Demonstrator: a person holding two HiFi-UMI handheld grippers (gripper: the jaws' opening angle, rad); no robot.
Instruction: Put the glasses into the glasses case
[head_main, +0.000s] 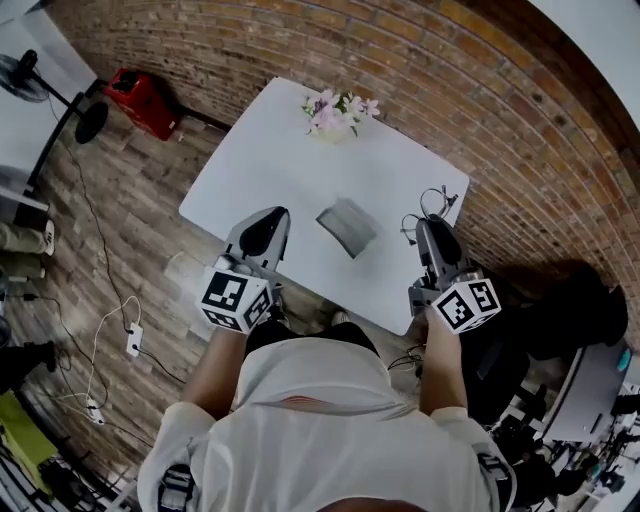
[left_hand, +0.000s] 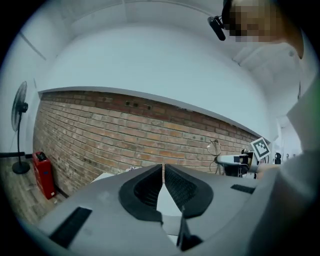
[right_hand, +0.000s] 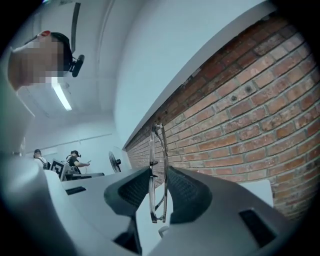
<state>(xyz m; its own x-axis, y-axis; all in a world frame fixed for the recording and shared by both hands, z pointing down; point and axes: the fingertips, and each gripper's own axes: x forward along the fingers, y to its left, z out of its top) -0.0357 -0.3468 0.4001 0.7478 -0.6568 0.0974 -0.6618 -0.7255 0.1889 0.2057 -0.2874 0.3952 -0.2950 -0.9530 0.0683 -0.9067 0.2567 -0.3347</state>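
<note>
A grey glasses case (head_main: 347, 226) lies on the white table (head_main: 260, 150), between my two grippers. My right gripper (head_main: 433, 230) hovers over the table's right edge, shut on a pair of thin-framed glasses (right_hand: 158, 170). The folded glasses stand upright between the pads and stick out above the jaws; in the head view the glasses (head_main: 431, 203) show as thin wire past the fingertips. My left gripper (head_main: 268, 228) is over the table's near left edge, left of the case. In the left gripper view its jaws (left_hand: 163, 169) meet at the tips with nothing between them.
A vase of pink flowers (head_main: 338, 112) stands at the table's far side. A brick wall (head_main: 420, 70) runs behind the table. On the floor to the left are a red box (head_main: 145, 100), a standing fan (head_main: 40, 85) and cables (head_main: 110, 330).
</note>
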